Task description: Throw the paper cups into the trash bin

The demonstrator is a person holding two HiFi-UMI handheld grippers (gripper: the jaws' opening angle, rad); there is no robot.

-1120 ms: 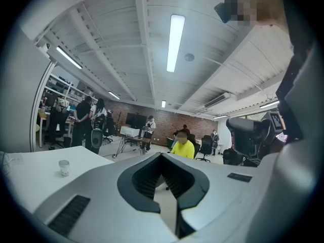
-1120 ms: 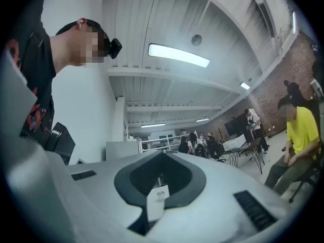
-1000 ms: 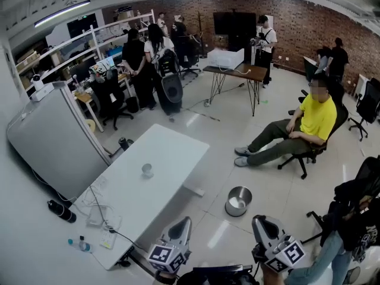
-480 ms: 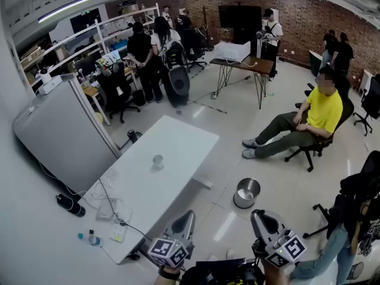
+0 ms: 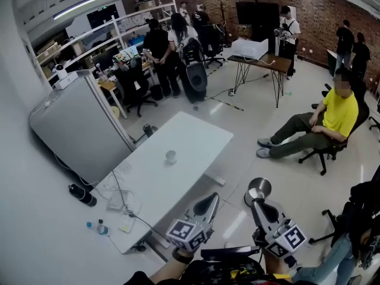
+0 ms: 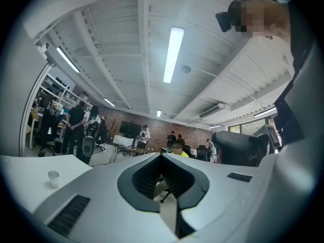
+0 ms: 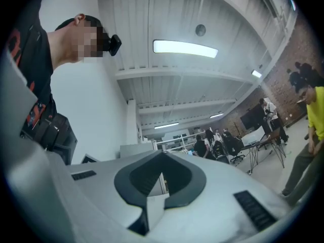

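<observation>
A single paper cup (image 5: 170, 156) stands upright near the middle of the white table (image 5: 196, 138); it also shows small at the left of the left gripper view as the cup (image 6: 53, 176). The round metal trash bin (image 5: 254, 187) sits on the floor to the right of the table, partly hidden behind my right gripper (image 5: 259, 203). My left gripper (image 5: 211, 199) hovers by the table's near right edge. Both are shut and empty: the left gripper (image 6: 162, 158) and the right gripper (image 7: 162, 157) show nothing between the jaws.
Cables and papers (image 5: 120, 202) lie on the table's near end. A grey cabinet (image 5: 77, 129) stands left, with a black bottle (image 5: 83, 195) and a small bottle (image 5: 101, 227) on the floor. A seated person in yellow (image 5: 335, 120) is at right; several people stand at the back.
The head view has swung so that the table and bin sit further right and nearer. Both grippers reach higher into the picture; the right one now overlaps the bin.
</observation>
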